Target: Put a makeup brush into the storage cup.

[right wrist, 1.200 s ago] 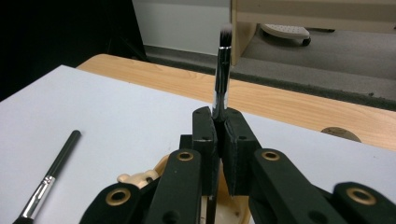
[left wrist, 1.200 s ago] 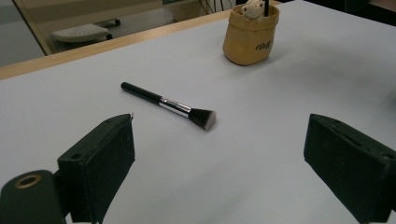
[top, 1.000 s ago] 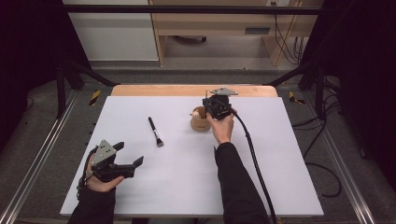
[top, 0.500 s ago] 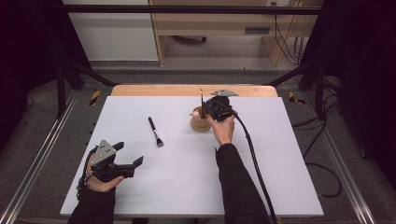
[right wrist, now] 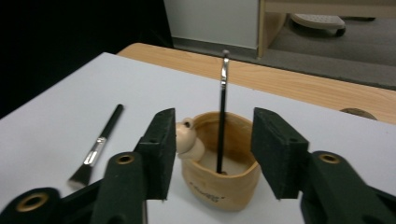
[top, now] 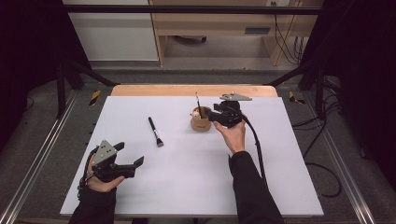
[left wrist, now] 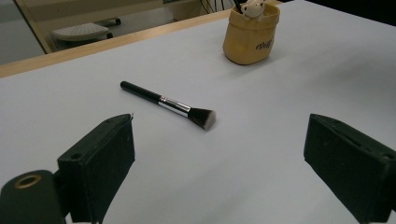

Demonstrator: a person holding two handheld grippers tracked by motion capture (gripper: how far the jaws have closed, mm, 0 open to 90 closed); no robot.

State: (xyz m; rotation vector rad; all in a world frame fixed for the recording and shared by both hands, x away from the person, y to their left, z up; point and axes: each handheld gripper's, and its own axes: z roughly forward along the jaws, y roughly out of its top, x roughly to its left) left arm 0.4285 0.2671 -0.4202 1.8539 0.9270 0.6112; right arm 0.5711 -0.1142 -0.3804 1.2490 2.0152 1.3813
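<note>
A tan cup-shaped holder (top: 201, 123) (right wrist: 219, 161) (left wrist: 251, 33) with a small cream figure on its rim stands at the far middle of the white table (top: 280, 163). A thin black brush (top: 198, 103) (right wrist: 222, 116) stands upright in it, free of the pads. My right gripper (top: 212, 115) (right wrist: 212, 149) sits just right of the holder; its jaws have just been opening and stand apart on either side of the brush handle without touching it. A black makeup brush (top: 155, 132) (left wrist: 168, 103) (right wrist: 98, 147) lies flat left of the holder. My left gripper (top: 130, 154) (left wrist: 217, 154) rests open near the front left.
A wooden strip (top: 187, 90) runs along the table's far edge. Metal frame rails (top: 37, 158) flank the table, and cables (top: 322, 172) lie on the floor at the right. A wooden cabinet (top: 215, 28) stands beyond the table.
The right gripper's jaws have opened and it has drawn back to the right of the holder, leaving the thin brush standing in it. The left gripper has not moved.
</note>
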